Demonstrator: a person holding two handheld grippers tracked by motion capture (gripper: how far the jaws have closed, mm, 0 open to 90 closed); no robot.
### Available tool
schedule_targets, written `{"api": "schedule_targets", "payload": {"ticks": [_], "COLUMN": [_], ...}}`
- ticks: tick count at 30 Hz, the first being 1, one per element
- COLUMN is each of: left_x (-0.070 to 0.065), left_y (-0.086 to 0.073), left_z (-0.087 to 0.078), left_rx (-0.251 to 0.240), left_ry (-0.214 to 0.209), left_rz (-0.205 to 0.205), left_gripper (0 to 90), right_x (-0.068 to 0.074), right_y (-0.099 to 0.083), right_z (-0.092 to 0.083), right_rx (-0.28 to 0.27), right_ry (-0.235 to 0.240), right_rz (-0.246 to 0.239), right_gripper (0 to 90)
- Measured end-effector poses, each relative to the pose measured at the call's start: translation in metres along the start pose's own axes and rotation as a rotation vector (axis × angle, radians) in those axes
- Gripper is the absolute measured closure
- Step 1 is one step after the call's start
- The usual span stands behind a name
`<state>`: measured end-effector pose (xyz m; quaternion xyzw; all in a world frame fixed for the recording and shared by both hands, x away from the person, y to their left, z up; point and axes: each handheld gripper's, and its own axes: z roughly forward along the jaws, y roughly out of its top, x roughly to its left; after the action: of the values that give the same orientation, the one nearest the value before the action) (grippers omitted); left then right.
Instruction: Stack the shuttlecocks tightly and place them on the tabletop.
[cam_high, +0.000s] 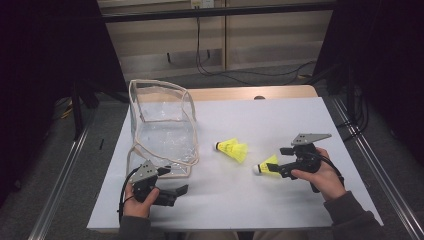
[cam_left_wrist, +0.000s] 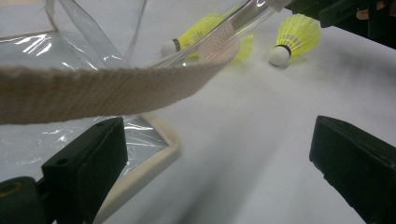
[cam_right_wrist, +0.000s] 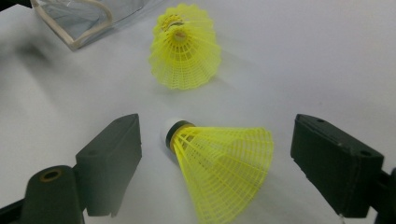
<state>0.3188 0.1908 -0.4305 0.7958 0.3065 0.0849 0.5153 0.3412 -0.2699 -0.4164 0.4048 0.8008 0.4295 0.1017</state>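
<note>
Two yellow shuttlecocks lie on the white table. The nearer shuttlecock (cam_high: 266, 167) (cam_right_wrist: 224, 158) lies on its side between the jaws of my right gripper (cam_high: 277, 160) (cam_right_wrist: 219, 154), which stand open with a gap on each side. The other shuttlecock (cam_high: 232, 149) (cam_right_wrist: 184, 51) rests a little farther left. A clear plastic bag (cam_high: 162, 125) with beige trim stands at the left, mouth up. My left gripper (cam_high: 174, 180) (cam_left_wrist: 219, 158) sits open beside the bag's near corner, holding nothing. The bag's beige strap (cam_left_wrist: 93, 93) crosses in front of it.
The white table sheet (cam_high: 280, 120) reaches to the wooden edge at the back. Metal rails run along both sides of the table. Both shuttlecocks (cam_left_wrist: 294, 35) (cam_left_wrist: 196, 35) show beyond the bag in the left gripper view.
</note>
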Motion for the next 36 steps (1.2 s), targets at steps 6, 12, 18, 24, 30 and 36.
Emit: {"api": "schedule_targets", "payload": {"ticks": [6, 12, 18, 24, 30, 36], "left_x": [0.000, 0.000, 0.000, 0.000, 0.000, 0.000], "left_y": [0.000, 0.000, 0.000, 0.000, 0.000, 0.000], "left_z": [0.000, 0.000, 0.000, 0.001, 0.001, 0.001], "left_rx": [-0.002, -0.003, -0.001, 0.003, 0.003, 0.004], "left_ry": [-0.002, -0.001, -0.002, -0.002, -0.002, -0.003], "left_rz": [0.000, -0.001, 0.000, -0.001, 0.001, 0.000], "left_gripper": [4.3, 4.3, 4.3, 4.3, 4.3, 4.3], "right_x": [0.001, 0.002, 0.002, 0.002, 0.000, -0.001], "right_y": [-0.004, -0.008, -0.010, -0.013, -0.018, -0.021], "right_z": [0.000, 0.001, 0.001, -0.001, -0.002, -0.001], "right_rx": [-0.003, 0.003, -0.002, -0.006, -0.004, -0.005], "right_ry": [-0.001, -0.001, -0.004, -0.003, -0.009, -0.003], "right_rz": [-0.003, -0.009, -0.014, -0.020, -0.018, -0.012], "right_gripper": [15.7, 15.6, 14.9, 14.5, 14.5, 15.0]}}
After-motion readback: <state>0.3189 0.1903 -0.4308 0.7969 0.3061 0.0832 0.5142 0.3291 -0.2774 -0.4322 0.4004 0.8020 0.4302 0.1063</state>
